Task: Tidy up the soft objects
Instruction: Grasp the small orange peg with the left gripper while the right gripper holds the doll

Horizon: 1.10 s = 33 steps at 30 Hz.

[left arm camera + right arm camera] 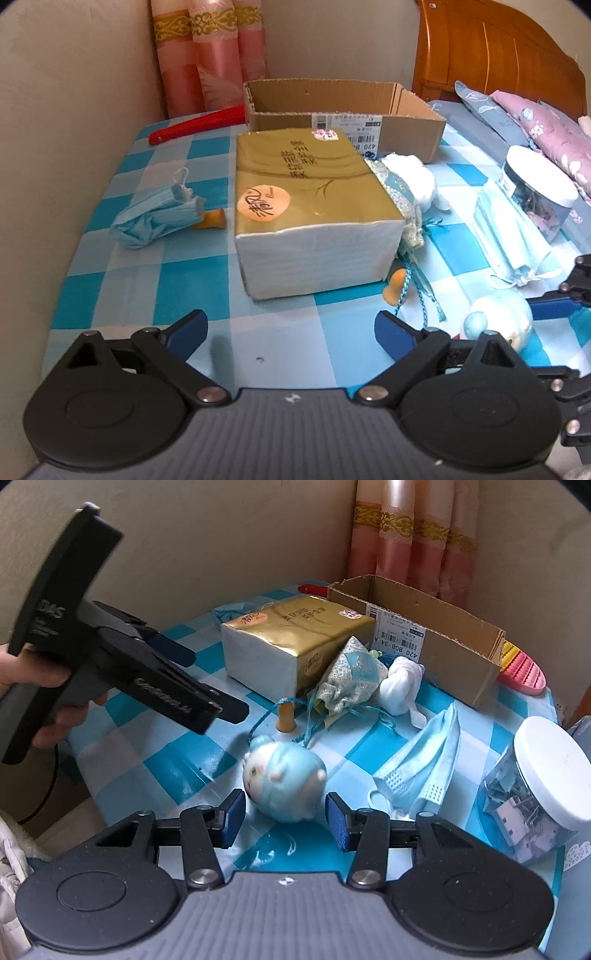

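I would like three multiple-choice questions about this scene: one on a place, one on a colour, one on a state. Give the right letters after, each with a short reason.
1. Where does the round plush toy lie?
A. inside the cardboard box
B. on the checked cloth before the right gripper
C. on top of the tissue pack

2. What colour is the top of the tissue pack?
A. gold
B. red
C. purple

3. How are the jaws of the left gripper?
A. shut on a mask
B. shut on nothing
C. open, holding nothing

Answers: B, it lies just ahead of the right gripper; A, its wrapper is gold; C, the jaws stand wide apart over bare cloth.
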Motion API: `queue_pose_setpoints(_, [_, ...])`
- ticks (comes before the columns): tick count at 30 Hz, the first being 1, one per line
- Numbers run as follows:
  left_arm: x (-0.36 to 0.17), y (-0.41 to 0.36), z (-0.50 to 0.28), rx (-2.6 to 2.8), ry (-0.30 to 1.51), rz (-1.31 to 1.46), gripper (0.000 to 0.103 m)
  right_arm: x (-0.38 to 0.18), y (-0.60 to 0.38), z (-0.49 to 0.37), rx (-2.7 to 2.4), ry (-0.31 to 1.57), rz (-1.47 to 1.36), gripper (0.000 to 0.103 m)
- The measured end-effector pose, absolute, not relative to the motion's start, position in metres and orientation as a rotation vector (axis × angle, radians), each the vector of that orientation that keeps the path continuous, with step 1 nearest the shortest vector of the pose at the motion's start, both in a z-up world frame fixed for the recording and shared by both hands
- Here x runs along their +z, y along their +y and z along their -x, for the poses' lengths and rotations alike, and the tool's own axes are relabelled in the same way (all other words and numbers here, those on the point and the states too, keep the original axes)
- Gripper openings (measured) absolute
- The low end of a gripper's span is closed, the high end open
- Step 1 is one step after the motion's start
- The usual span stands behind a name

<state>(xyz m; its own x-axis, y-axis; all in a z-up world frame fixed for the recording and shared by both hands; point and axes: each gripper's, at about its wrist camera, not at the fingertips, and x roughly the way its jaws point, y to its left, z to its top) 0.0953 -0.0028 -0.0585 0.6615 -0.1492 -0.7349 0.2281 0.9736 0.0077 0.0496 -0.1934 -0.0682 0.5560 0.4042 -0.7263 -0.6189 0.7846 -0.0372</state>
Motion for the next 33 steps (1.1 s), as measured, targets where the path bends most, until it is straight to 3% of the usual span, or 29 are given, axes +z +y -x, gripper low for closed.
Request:
queue_pose_setpoints(6, [-0.068, -0.010, -0.103, -0.218, 0.838, -0.096, 0.090, -0.069, -0.200, -0.050, 0.613, 0.759, 0.283, 0.055])
queue_pose_setpoints(8, [-0.068, -0.013, -0.104, -0.226, 0.838, -0.086, 0.089, -0.069, -0.202, -0.050, 0.611, 0.753, 0.279, 0.061])
queue_pose_setpoints(14, [-0.066, -0.025, -0.101, -0.267, 0.825, -0.105, 0.073, -0.072, -0.211, -0.052, 0.584, 0.748, 0.265, 0.081])
queue_pose_setpoints(22, [-0.062, -0.042, -0.099, -0.316, 0.812, -0.112, 0.047, -0.084, -0.214, -0.050, 0.587, 0.774, 0.265, 0.086])
queue_pose_setpoints(27, [-0.061, -0.050, -0.098, -0.326, 0.805, -0.112, 0.032, -0.087, -0.215, -0.047, 0.602, 0.766, 0.271, 0.098])
queue_pose_setpoints(29, [-0.061, -0.053, -0.097, -0.326, 0.800, -0.119, 0.031, -0.088, -0.216, -0.047, 0.599, 0.766, 0.271, 0.103])
queue_pose_setpoints(33, [-0.060, -0.059, -0.097, -0.346, 0.796, -0.136, 0.026, -0.090, -0.218, -0.046, 0.611, 0.759, 0.266, 0.103])
